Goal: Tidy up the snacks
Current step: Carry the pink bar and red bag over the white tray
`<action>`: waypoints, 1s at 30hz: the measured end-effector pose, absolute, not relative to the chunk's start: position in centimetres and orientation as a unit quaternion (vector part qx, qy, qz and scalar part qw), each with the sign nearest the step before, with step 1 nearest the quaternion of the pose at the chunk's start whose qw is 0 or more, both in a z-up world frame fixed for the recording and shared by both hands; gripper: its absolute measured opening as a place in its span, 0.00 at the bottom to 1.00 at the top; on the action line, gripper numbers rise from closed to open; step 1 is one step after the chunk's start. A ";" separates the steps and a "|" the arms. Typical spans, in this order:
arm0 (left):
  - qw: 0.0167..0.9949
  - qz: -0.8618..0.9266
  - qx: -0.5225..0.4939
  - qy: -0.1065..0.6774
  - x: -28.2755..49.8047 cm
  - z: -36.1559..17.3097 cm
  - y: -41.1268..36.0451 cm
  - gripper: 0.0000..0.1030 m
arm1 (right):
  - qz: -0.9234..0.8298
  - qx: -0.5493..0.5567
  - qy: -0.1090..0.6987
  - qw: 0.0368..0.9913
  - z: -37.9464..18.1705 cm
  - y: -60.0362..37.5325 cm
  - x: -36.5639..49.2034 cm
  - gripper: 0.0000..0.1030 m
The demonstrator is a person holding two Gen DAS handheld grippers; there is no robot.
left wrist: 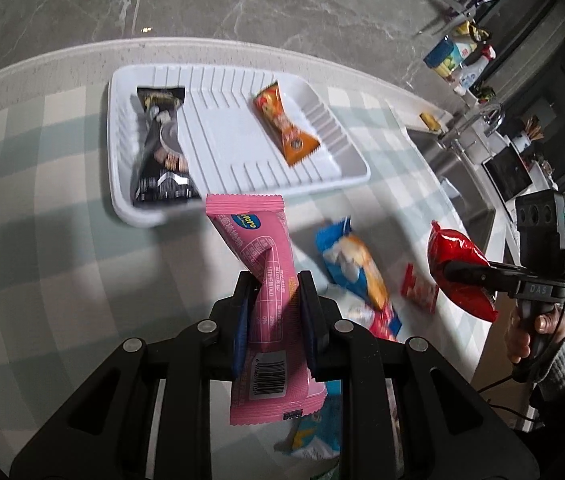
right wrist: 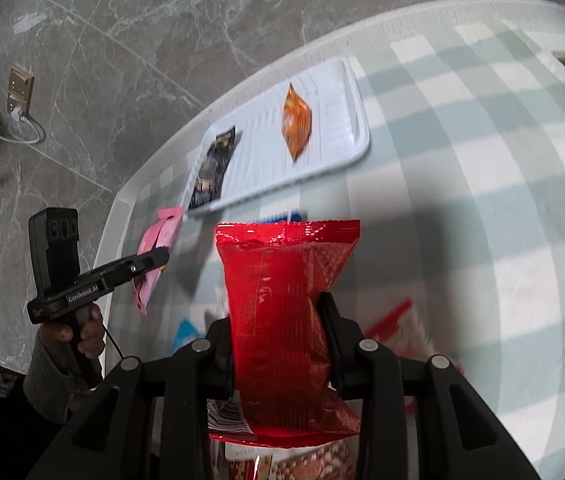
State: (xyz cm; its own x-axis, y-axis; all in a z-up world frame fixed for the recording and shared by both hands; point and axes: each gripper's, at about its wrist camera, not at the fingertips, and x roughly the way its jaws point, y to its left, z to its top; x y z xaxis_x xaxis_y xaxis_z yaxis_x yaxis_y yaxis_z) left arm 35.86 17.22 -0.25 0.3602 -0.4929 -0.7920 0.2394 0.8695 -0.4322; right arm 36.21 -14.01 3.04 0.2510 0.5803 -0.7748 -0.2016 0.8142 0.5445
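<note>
My left gripper is shut on a pink snack packet and holds it above the table, just short of the white tray. The tray holds a black packet on its left and an orange packet on its right. My right gripper is shut on a red foil packet, raised over the table. The right gripper with the red packet shows at the right of the left wrist view. The left gripper with the pink packet shows at the left of the right wrist view, near the tray.
A blue and white packet and a small red packet lie on the checked tablecloth right of my left gripper. More packets lie under both grippers. A sink counter with bottles stands at the far right. The table edge curves near the left hand.
</note>
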 end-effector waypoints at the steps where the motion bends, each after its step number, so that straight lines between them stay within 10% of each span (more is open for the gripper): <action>1: 0.817 -0.224 -0.123 0.518 36.2 -0.1 17.2 0.19 | 0.253 0.170 0.555 0.774 3.3 -14.0 36.7 0.35; 30: 0.824 -0.205 -0.131 0.512 48.4 -1.0 16.3 0.20 | 0.251 0.156 0.556 0.777 1.6 -11.3 51.3 0.35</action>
